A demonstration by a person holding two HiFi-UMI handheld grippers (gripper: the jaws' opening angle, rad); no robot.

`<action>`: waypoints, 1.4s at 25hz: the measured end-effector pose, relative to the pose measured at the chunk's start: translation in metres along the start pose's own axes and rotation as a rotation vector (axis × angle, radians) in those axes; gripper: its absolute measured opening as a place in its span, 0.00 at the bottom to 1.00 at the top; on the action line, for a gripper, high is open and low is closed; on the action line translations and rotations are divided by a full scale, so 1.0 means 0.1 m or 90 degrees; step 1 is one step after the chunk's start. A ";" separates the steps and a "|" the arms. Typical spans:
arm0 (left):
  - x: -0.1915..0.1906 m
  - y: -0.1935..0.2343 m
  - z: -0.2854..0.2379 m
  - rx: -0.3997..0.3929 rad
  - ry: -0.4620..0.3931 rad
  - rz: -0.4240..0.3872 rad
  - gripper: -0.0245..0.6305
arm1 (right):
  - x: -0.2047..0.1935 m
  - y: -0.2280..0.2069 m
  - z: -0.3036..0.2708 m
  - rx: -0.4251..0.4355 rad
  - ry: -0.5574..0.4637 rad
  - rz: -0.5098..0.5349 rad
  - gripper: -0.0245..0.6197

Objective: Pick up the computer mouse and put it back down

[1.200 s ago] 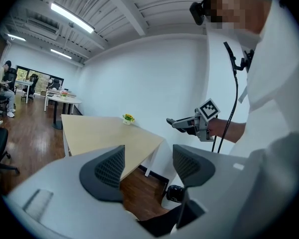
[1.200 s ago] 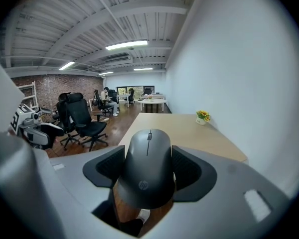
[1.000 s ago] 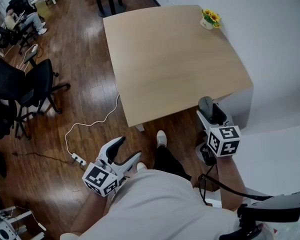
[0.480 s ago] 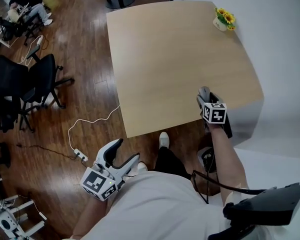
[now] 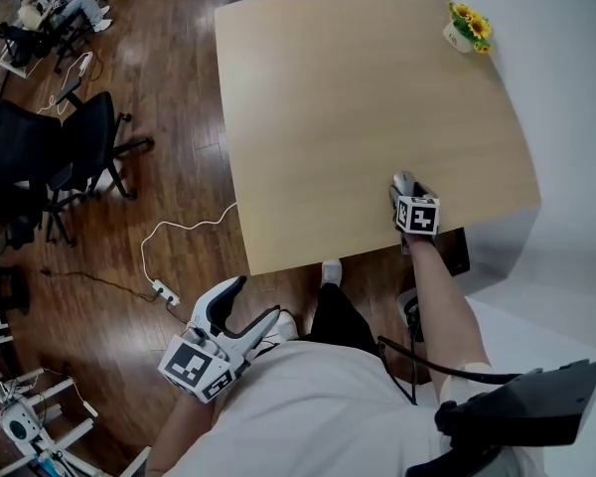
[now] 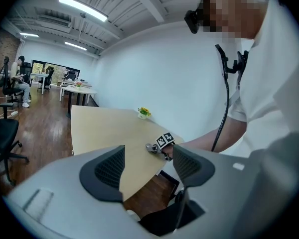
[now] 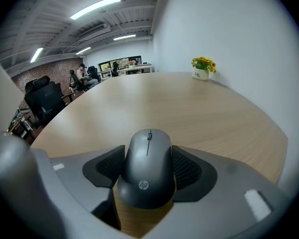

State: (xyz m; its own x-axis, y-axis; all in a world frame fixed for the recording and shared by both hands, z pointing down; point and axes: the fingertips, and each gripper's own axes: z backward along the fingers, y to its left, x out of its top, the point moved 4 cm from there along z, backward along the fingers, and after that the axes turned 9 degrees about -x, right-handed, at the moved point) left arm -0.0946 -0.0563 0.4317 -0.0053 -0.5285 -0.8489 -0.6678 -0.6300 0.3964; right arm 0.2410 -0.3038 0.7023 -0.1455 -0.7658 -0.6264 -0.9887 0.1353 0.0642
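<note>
A dark grey computer mouse (image 7: 147, 156) sits between the two pads of my right gripper (image 7: 148, 171), which is shut on its sides. In the head view this right gripper (image 5: 407, 193) is over the near right corner of the light wooden table (image 5: 348, 97), with only the mouse's front (image 5: 403, 179) peeking out. I cannot tell whether the mouse touches the tabletop. My left gripper (image 5: 255, 299) hangs open and empty off the table, over the wooden floor by my left side. In the left gripper view its left gripper (image 6: 148, 159) jaws stand apart.
A small pot of yellow flowers (image 5: 465, 28) stands at the table's far right corner. Black office chairs (image 5: 70, 152) stand on the floor at the left. A white power strip (image 5: 162, 291) with its cable lies near the table's front left corner.
My right gripper has carried the mouse forward from beyond the table's near edge to over its near right corner. The left gripper has barely moved.
</note>
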 end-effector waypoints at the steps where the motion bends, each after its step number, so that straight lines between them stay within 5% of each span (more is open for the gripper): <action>1: -0.01 0.01 -0.01 0.001 0.001 0.001 0.48 | -0.02 0.01 -0.02 -0.001 -0.001 0.000 0.50; 14: -0.05 0.07 0.18 -0.019 -0.006 -0.016 0.48 | 0.12 0.08 0.34 -0.021 -0.050 0.018 0.57; 27: -0.27 -0.09 0.75 -0.074 -0.055 -0.068 0.47 | 0.00 0.83 3.12 0.066 -0.199 -0.002 0.61; 35: -0.33 -0.29 1.04 -0.089 -0.067 -0.102 0.47 | -0.38 0.99 4.48 0.054 -0.259 -0.003 0.64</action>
State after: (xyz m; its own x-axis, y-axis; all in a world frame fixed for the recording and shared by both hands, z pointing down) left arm -0.1522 0.0390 0.4117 0.0095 -0.3573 -0.9339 -0.5570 -0.7775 0.2918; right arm 0.1648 0.0203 0.3851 -0.0983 -0.4579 -0.8836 -0.9805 0.1963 0.0074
